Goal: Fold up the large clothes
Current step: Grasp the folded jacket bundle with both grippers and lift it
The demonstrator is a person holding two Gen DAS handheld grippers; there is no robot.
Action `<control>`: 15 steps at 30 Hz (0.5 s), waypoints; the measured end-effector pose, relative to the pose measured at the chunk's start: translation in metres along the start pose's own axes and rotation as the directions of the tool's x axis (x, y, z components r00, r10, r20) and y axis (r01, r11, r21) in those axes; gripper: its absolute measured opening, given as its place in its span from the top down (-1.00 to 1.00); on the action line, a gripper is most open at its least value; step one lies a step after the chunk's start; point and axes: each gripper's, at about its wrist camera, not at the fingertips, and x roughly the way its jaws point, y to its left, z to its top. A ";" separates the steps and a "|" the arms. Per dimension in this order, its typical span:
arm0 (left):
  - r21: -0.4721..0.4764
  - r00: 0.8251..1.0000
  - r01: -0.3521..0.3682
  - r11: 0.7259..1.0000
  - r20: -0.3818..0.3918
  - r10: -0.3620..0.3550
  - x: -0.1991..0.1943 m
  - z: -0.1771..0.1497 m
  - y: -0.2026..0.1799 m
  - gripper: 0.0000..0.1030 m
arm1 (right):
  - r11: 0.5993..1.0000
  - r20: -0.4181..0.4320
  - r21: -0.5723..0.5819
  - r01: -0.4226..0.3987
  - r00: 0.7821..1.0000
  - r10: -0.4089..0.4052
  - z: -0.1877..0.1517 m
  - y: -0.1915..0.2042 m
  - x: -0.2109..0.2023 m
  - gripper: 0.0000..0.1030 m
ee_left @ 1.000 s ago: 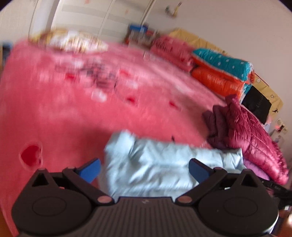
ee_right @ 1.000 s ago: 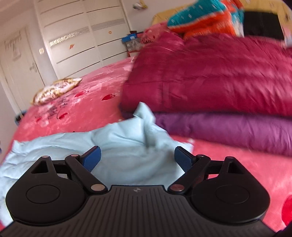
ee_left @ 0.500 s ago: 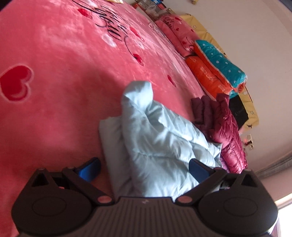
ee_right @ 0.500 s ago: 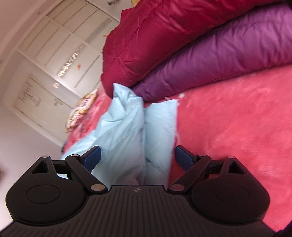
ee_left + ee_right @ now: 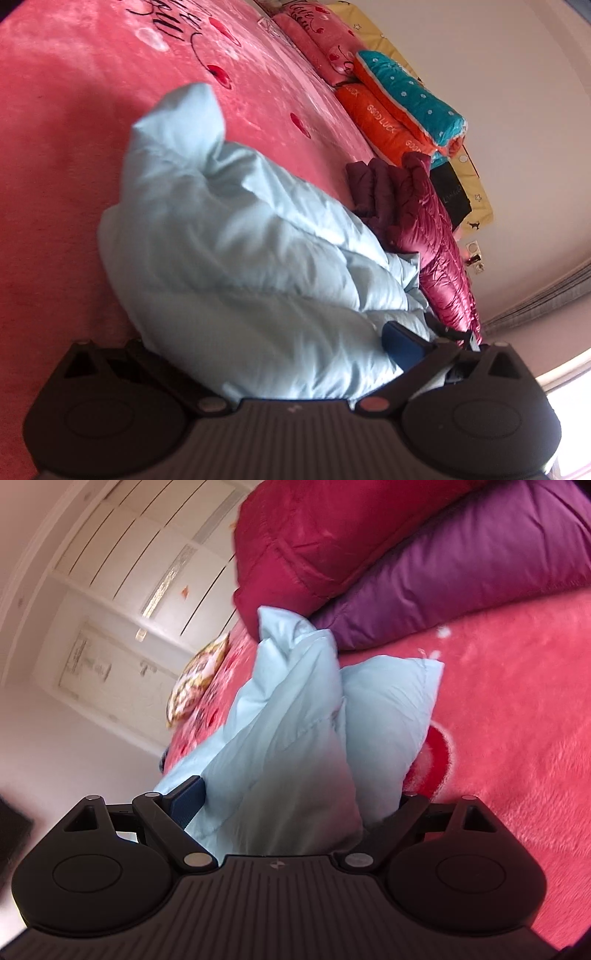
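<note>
Through the left wrist camera we see our left claw (image 5: 288,354) spread wide, with the pale blue padded jacket (image 5: 236,243) bunched between its fingers; only the right blue pad (image 5: 400,349) shows, and we cannot tell whether it grips. The jacket lies on the pink bed cover (image 5: 74,110), beside a maroon quilted coat (image 5: 424,214).

Through the right wrist camera our right claw (image 5: 291,801) stands wide too, the pale blue padded jacket (image 5: 295,738) heaped between its fingers. A red coat (image 5: 332,539) lies on a purple coat (image 5: 461,572) behind it.
</note>
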 end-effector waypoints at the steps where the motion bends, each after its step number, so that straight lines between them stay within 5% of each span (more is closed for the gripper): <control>1: -0.005 1.000 0.002 1.000 0.003 -0.002 0.001 0.000 0.000 -0.98 | 1.000 0.013 0.020 0.002 1.000 -0.002 -0.001 0.000 -0.001 -1.00; 6: -0.034 0.999 0.021 0.999 0.035 -0.020 0.000 -0.003 0.001 -0.96 | 0.995 0.043 0.029 0.090 0.995 -0.092 -0.010 0.017 0.001 -1.00; 9: -0.038 0.999 0.010 0.999 0.052 -0.008 -0.002 -0.005 0.001 -0.78 | 0.988 0.032 -0.005 0.157 0.987 -0.157 -0.017 0.033 0.006 -0.96; 15: -0.070 0.997 -0.010 0.998 0.079 0.015 -0.010 -0.014 0.002 -0.08 | 0.948 0.066 -0.095 0.305 0.952 -0.300 -0.040 0.067 -0.004 -0.33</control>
